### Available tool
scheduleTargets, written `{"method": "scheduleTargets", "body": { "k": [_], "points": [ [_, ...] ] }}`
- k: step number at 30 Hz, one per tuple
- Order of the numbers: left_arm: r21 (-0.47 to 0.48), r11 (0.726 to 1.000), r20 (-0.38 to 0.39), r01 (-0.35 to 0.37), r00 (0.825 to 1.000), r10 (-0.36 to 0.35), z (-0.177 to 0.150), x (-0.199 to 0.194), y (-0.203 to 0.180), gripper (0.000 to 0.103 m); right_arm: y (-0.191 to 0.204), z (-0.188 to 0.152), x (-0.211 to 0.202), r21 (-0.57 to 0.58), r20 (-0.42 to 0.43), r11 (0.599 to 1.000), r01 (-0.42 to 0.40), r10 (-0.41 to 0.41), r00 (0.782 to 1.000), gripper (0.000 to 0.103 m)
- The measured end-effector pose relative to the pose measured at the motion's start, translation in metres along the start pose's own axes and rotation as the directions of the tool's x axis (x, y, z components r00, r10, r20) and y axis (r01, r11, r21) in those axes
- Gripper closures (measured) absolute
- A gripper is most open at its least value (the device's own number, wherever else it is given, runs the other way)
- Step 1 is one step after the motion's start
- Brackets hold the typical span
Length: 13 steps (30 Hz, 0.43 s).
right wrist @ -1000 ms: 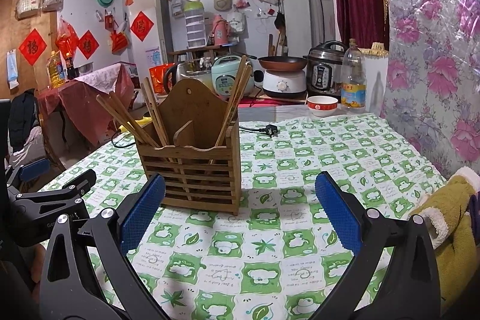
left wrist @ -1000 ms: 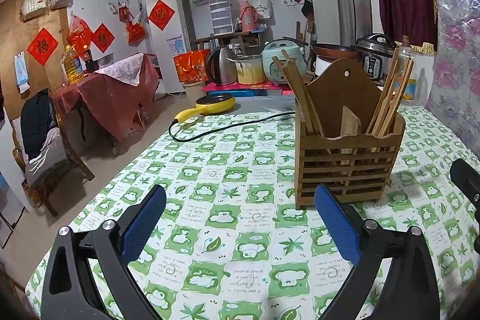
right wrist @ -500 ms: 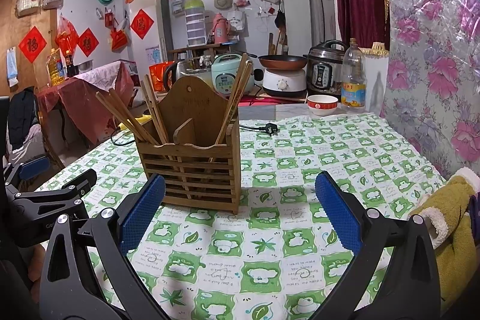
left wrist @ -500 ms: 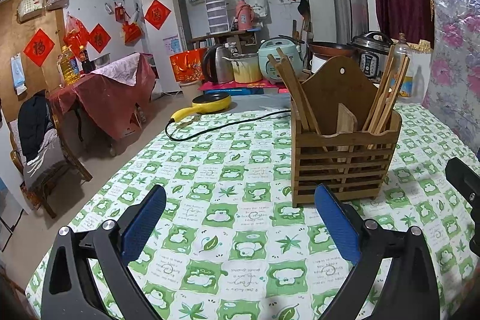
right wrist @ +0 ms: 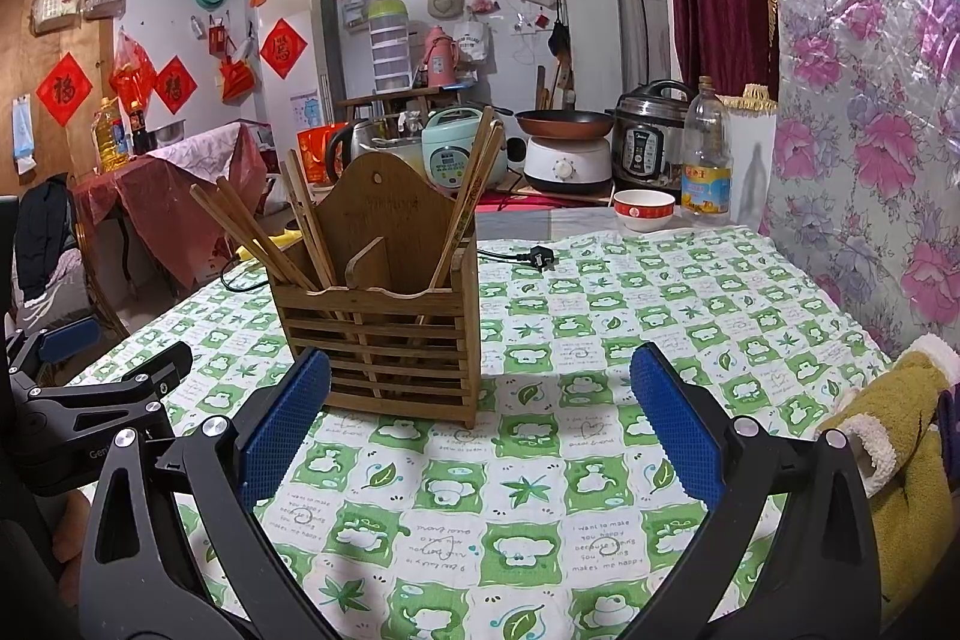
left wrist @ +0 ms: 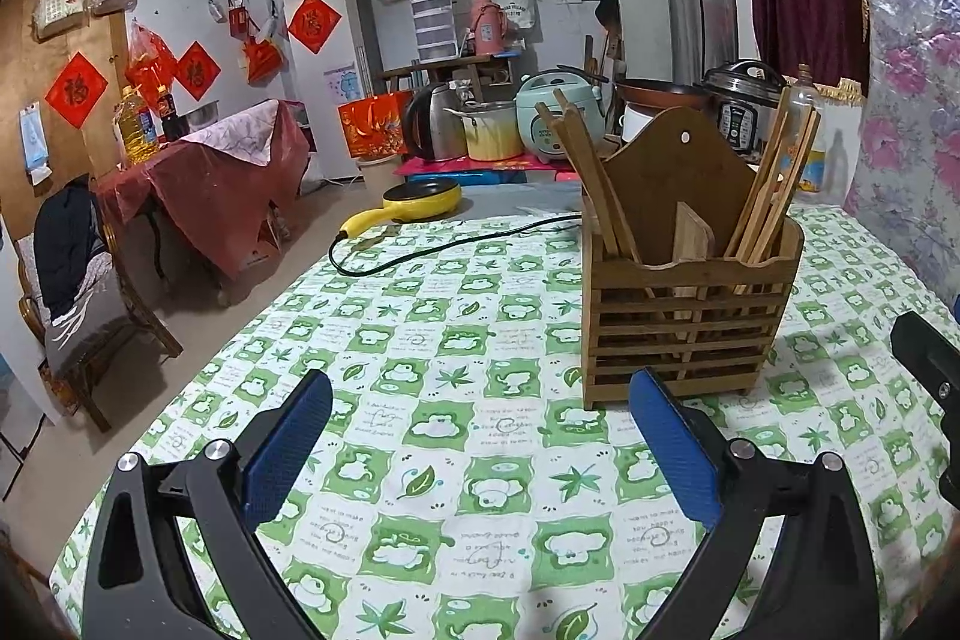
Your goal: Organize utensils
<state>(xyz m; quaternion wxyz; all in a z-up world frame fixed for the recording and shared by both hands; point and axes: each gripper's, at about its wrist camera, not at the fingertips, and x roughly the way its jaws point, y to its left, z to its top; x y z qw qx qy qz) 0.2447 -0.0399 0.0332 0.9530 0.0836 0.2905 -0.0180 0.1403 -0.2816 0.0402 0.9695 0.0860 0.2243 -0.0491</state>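
Table point(left wrist: 456, 466) w/ green-check cloth carries the wooden holder point(right wrist: 384, 340), which stands upright toward the far-right edge in the left view, mid-table in the right view. Chopsticks point(right wrist: 264, 238) lean in its left compartment, another bunch point(left wrist: 774, 196) in the right one; none lie loose on the cloth that I can see. So utensils already sit sorted in the holder: fits a finished tidy-up, or a regroup betw. compartments to come. Can't settle which.

Left gripper point(left wrist: 480, 448) & right gripper point(right wrist: 480, 430): both spread wide, nothing pinched, low over the near edge.

Vs. 1 s ago: both views show the holder slightly closer; chopsticks unchanged.
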Motion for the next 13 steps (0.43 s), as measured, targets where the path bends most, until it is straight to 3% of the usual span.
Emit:
{"method": "scheduleTargets", "body": {
  "k": [13],
  "points": [
    [-0.004, 1.000, 0.001, -0.014, 1.000, 0.014, -0.0013, 0.0001, 0.0030, 0.006, 0.0009, -0.0003, -0.0010, 0.001, 0.000, 1.000, -0.001, 0.001, 1.000, 0.006]
  ]
}}
